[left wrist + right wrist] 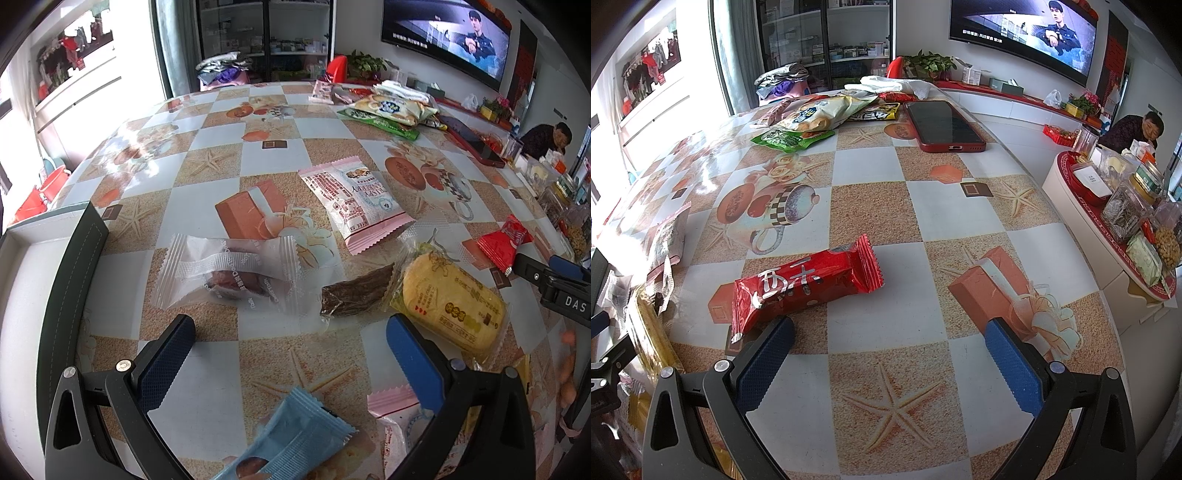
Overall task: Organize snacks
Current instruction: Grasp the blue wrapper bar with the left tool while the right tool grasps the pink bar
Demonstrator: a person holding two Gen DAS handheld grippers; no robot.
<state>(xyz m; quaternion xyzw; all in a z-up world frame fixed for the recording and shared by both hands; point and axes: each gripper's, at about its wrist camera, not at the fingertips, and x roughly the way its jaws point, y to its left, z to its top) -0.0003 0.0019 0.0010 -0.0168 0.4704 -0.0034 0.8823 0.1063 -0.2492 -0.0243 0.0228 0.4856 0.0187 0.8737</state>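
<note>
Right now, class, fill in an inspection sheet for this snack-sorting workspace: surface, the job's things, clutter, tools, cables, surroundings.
Surface: table under a checkered cloth printed with starfish and gift boxes.
Job's things: red snack packet by the right tool's left finger; clear-wrapped snack, dark jerky strip, yellow cake pack, pink cracker pack and blue packet ahead of the left tool; white box with a dark rim at left.
Clutter: red-cased phone; pile of larger snack bags at the far edge.
Tools: left tool open, holding nothing; right tool open, holding nothing.
Cables: nothing seen.
Surroundings: wall television, glass cabinet, seated person.
</note>
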